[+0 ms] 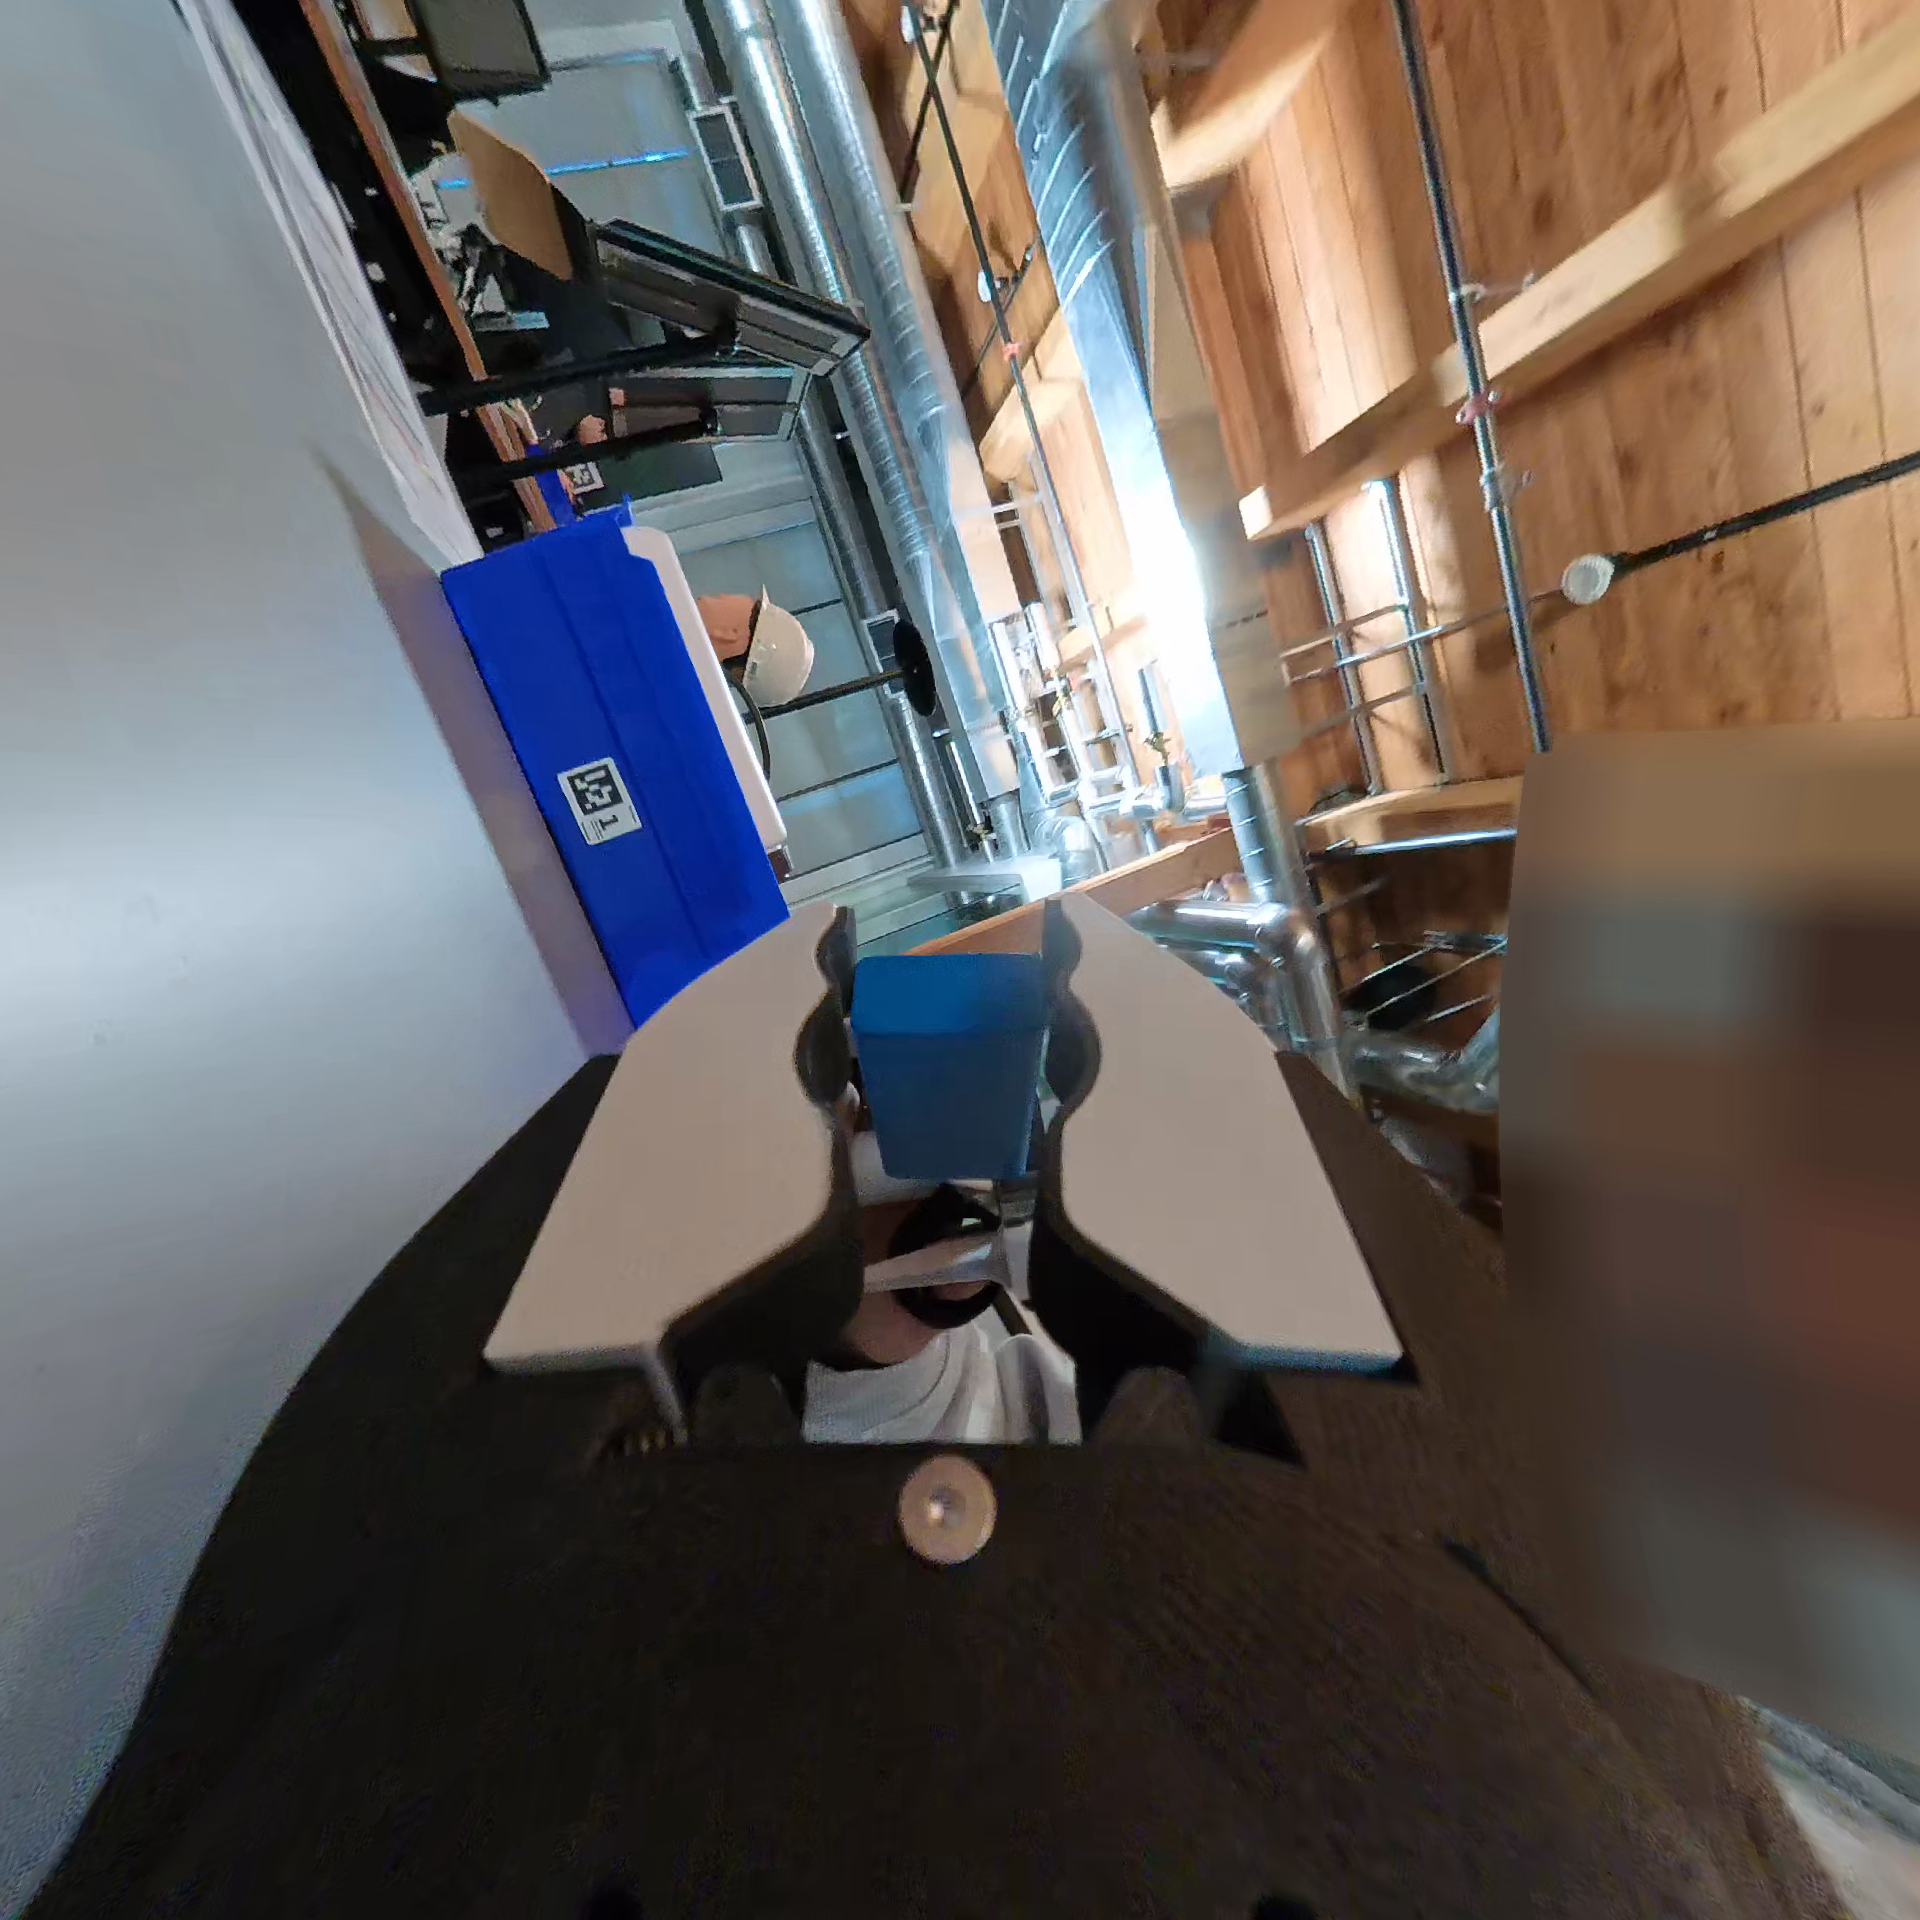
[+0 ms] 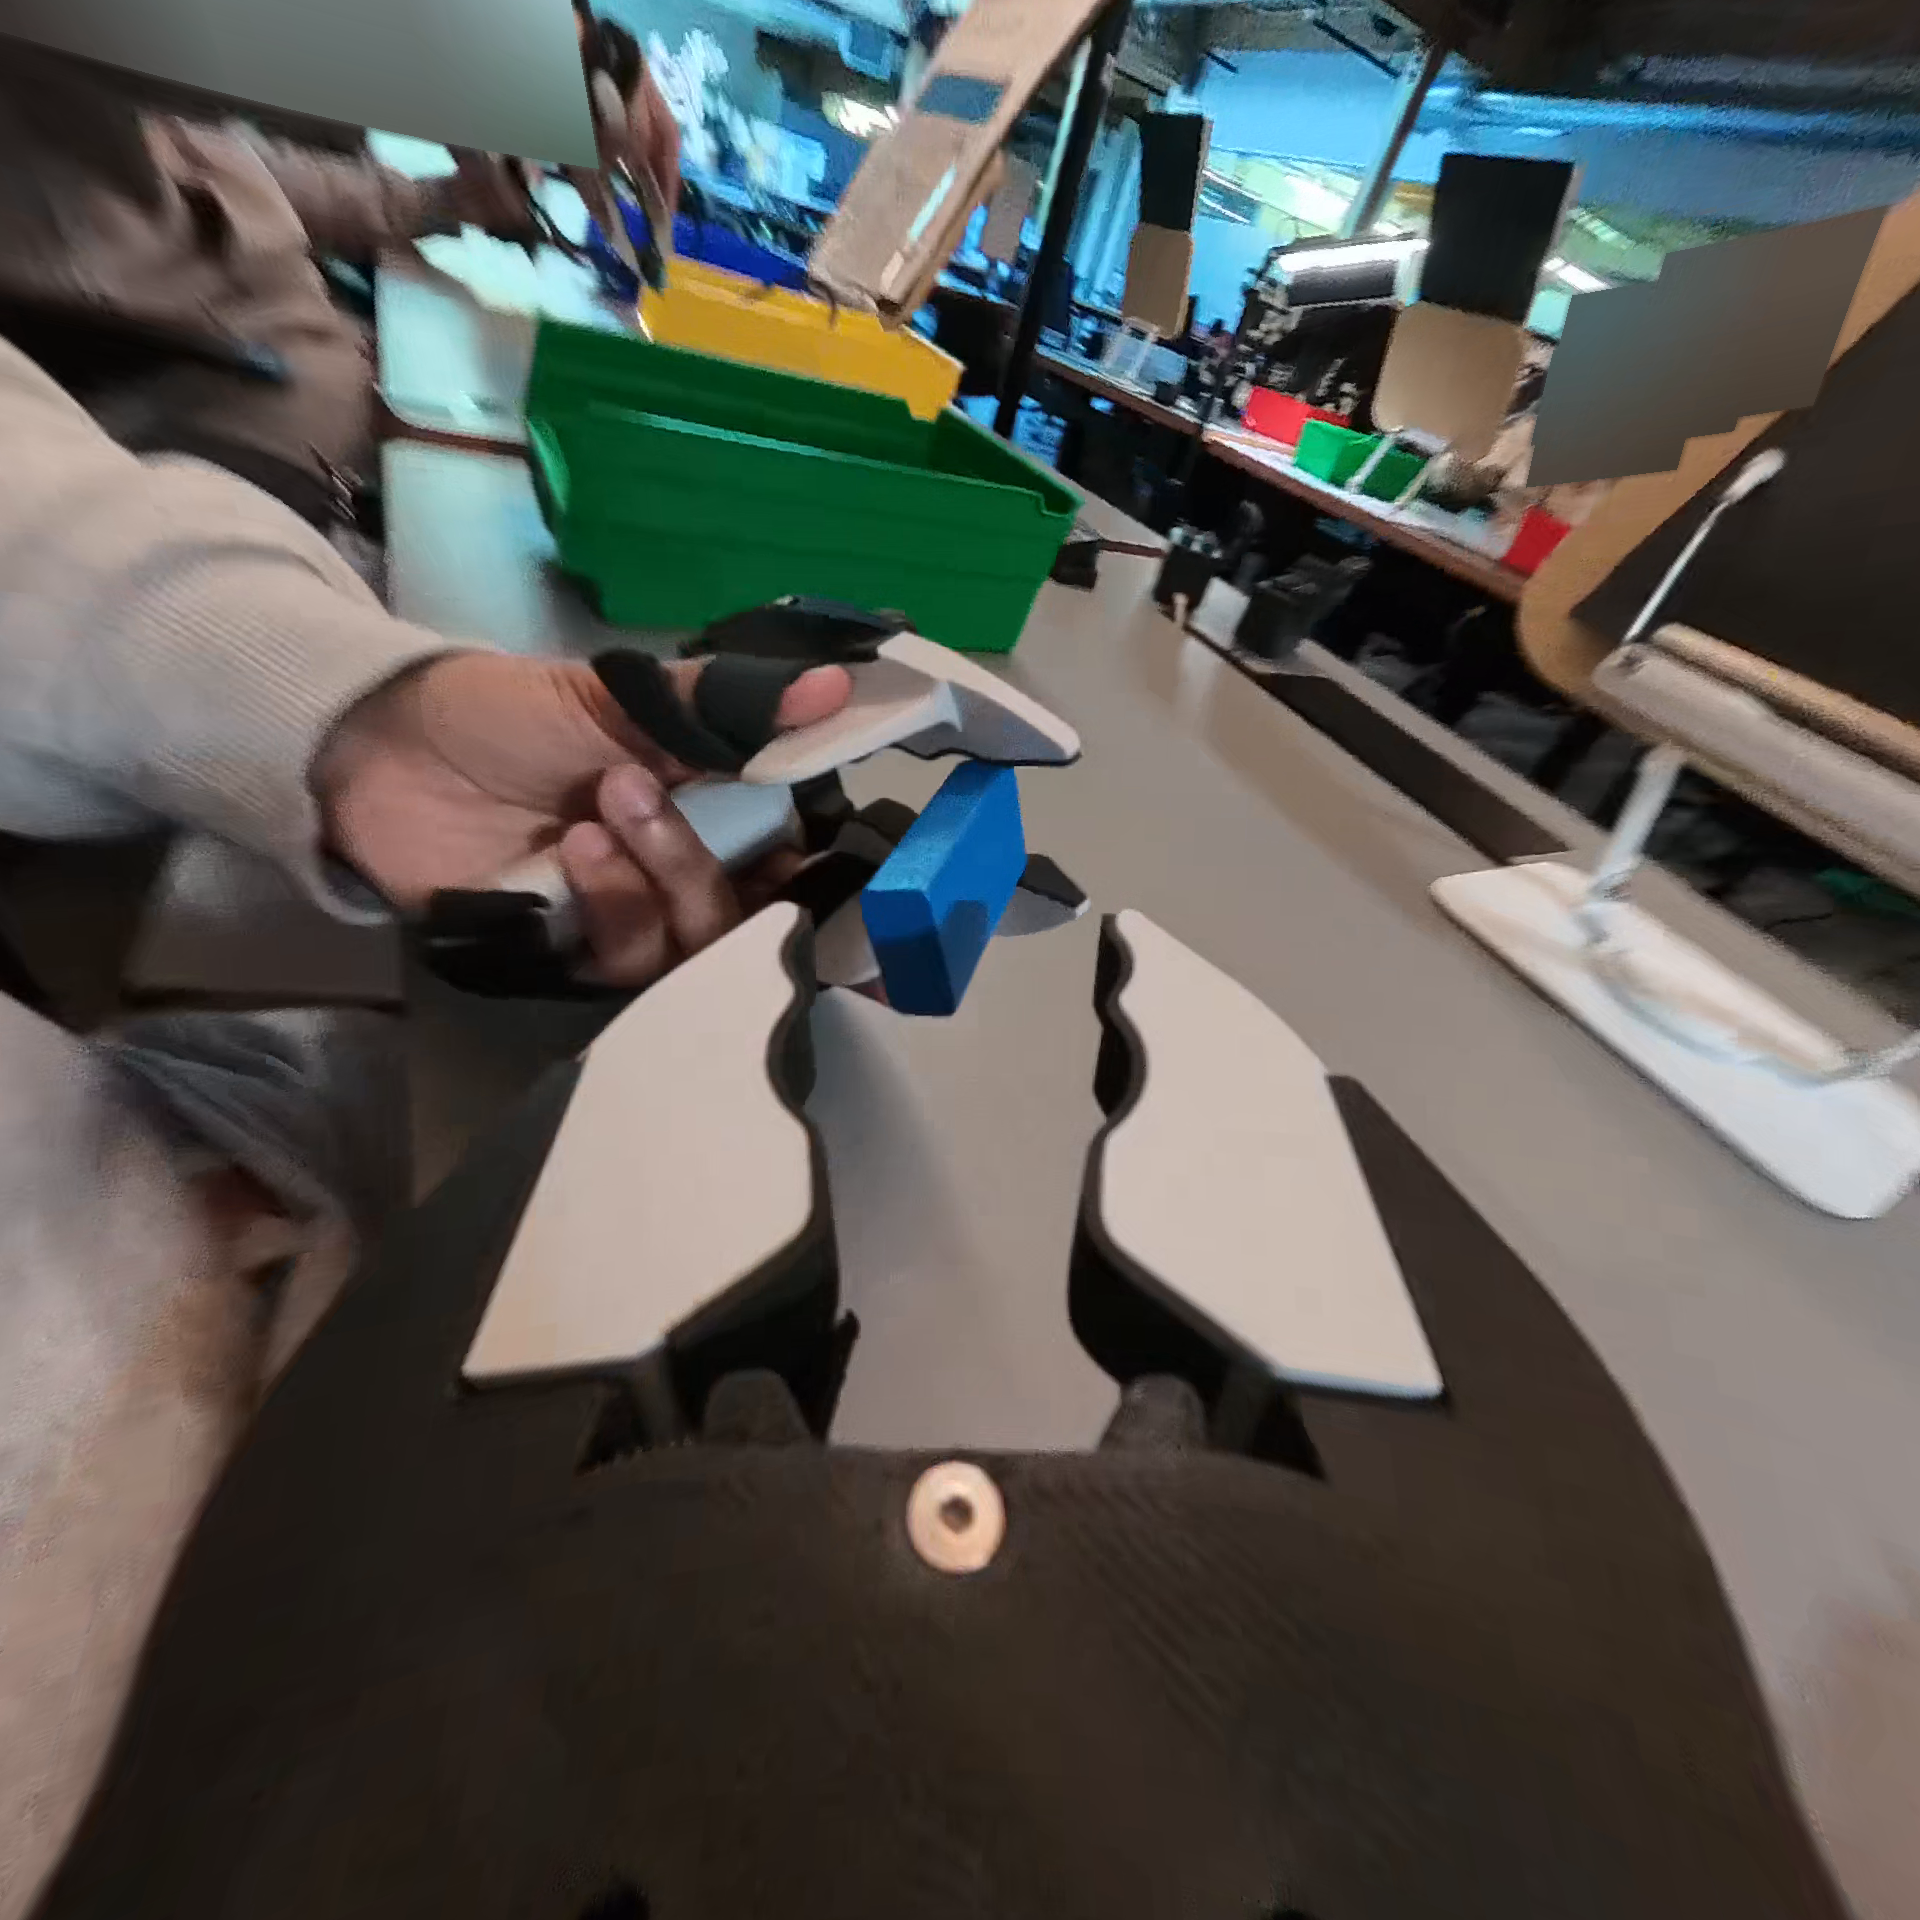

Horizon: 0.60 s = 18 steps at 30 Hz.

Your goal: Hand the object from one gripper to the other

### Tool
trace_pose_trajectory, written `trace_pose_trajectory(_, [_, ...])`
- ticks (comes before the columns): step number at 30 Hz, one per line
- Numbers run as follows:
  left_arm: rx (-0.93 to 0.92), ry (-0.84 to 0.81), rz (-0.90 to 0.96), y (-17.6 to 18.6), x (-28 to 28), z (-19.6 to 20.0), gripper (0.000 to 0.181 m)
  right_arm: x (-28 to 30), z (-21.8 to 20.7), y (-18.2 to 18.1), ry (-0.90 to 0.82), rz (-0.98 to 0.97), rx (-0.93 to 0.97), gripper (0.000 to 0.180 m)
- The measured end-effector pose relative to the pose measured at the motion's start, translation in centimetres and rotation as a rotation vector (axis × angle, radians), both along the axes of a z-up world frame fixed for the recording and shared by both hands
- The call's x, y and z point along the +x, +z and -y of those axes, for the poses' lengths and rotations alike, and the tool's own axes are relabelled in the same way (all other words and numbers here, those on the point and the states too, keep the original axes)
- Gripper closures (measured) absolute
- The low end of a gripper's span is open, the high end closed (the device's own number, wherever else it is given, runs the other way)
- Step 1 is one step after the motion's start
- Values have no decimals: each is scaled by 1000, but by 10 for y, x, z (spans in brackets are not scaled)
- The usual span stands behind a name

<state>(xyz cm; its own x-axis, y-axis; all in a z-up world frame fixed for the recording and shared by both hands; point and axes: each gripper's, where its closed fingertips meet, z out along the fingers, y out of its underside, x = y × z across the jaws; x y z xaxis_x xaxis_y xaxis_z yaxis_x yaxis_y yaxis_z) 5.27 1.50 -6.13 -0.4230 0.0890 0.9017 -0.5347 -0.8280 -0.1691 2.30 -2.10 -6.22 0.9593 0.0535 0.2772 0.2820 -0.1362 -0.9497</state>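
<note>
Left hand-held gripper (image 1: 948, 971) clenched on a small blue rectangular block (image 1: 948, 1060), lifted clear of the grey bench (image 2: 1299, 883), right hand-held gripper (image 2: 951, 951) spread wide and empty just before the block, green plastic bin (image 2: 769, 499) behind, blue plastic bin (image 1: 623, 790) bearing a square black-and-white marker label (image 1: 600, 802).

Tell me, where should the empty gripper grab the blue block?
Probably the free lower end of the blue block, coming from below, across its flat sides. The left hand-held gripper already pinches the upper part, and the open right hand-held gripper sits just beneath.
</note>
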Motion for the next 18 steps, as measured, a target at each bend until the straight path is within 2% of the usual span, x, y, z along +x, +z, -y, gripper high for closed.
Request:
trace_pose_trajectory(4, [-36, -26, -5, 2, -3, 9, 146, -4, -2, -4, -28, 124, -29, 140])
trace_pose_trajectory(12, [-64, -66, 0, 3, -7, 20, 146, -1, 3, 2, -12, 107, 3, 163])
trace_pose_trajectory(14, [-53, -71, 12, 4, -7, 20, 146, 0, 4, 4, -5, 82, 11, 163])
trace_pose_trajectory(15, [-34, -66, 20, 5, -7, 21, 144, 1, 4, 6, -4, 55, 20, 163])
trace_pose_trajectory(18, [66, -17, 60, 6, -3, 17, 121, 10, 8, 10, 0, -95, 52, 163])
